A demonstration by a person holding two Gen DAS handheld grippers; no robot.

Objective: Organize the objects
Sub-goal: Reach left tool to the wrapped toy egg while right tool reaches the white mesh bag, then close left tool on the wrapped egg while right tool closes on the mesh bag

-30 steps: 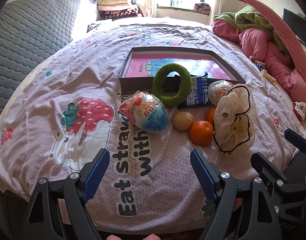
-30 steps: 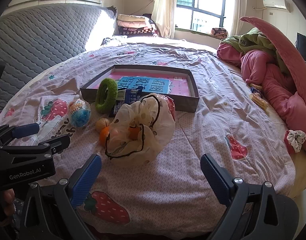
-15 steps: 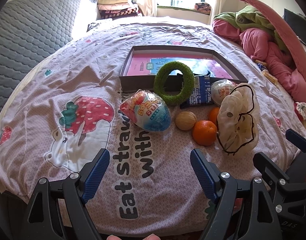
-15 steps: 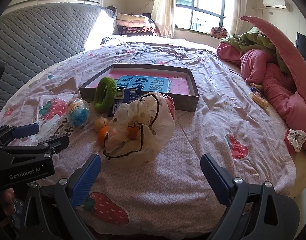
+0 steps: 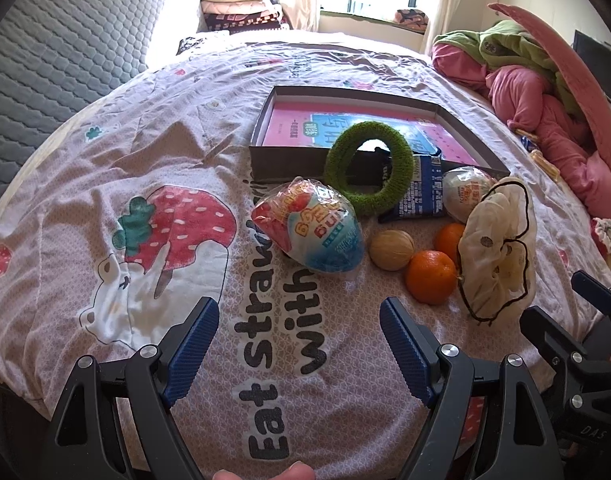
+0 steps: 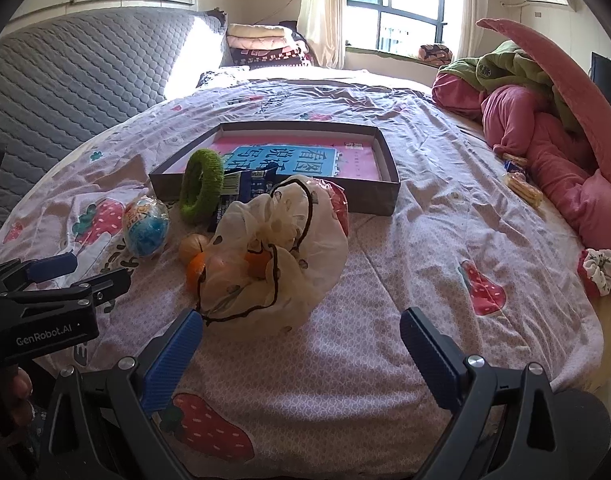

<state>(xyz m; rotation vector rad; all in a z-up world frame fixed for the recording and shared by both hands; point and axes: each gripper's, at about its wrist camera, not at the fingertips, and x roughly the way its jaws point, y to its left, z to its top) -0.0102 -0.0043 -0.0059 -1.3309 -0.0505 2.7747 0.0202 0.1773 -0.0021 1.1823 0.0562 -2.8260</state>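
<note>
Bed | left tool released, low | right tool released, low

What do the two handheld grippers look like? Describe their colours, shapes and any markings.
Both the left gripper and right gripper have black angular frames with silver bolts and two fingers faced with ribbed blue pads. White "GenRobot.AI" lettering marks the left gripper's body in the right wrist view.
</note>
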